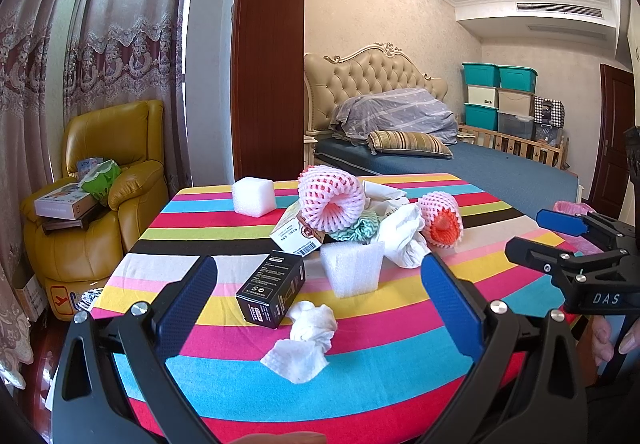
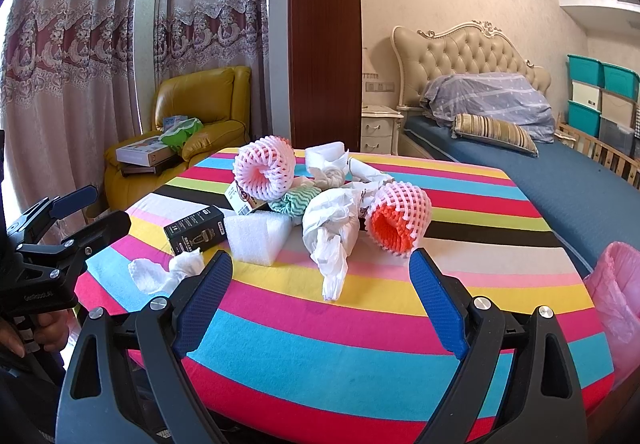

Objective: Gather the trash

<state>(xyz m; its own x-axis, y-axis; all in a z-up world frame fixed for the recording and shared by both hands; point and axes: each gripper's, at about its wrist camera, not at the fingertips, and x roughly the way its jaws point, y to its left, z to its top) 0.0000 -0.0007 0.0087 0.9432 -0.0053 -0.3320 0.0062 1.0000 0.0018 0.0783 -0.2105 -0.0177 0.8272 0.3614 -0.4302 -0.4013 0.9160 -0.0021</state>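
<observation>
Trash lies in a heap on the striped table (image 1: 240, 384) (image 2: 320, 364). In the heap are a black box (image 1: 272, 288) (image 2: 196, 230), a crumpled tissue (image 1: 308, 340) (image 2: 168, 270), a white foam block (image 1: 352, 268) (image 2: 256, 236), two pink foam fruit nets (image 1: 332, 197) (image 1: 442, 217) (image 2: 264, 167) (image 2: 396, 217), a white plastic bag (image 1: 404, 234) (image 2: 332, 240), a teal net (image 1: 360, 230) and a small white carton (image 1: 296, 234). My left gripper (image 1: 320, 280) hovers open over the near table edge, with the black box and tissue between its fingers' line. My right gripper (image 2: 320, 272) is open too, in front of the white bag.
A second foam cube (image 1: 254, 195) sits at the table's far left. A pink bag (image 2: 618, 296) hangs off the table's right side. A yellow armchair (image 1: 112, 179) stands left, a bed (image 1: 460, 163) behind. A hand (image 2: 44, 328) holds the left gripper's handle.
</observation>
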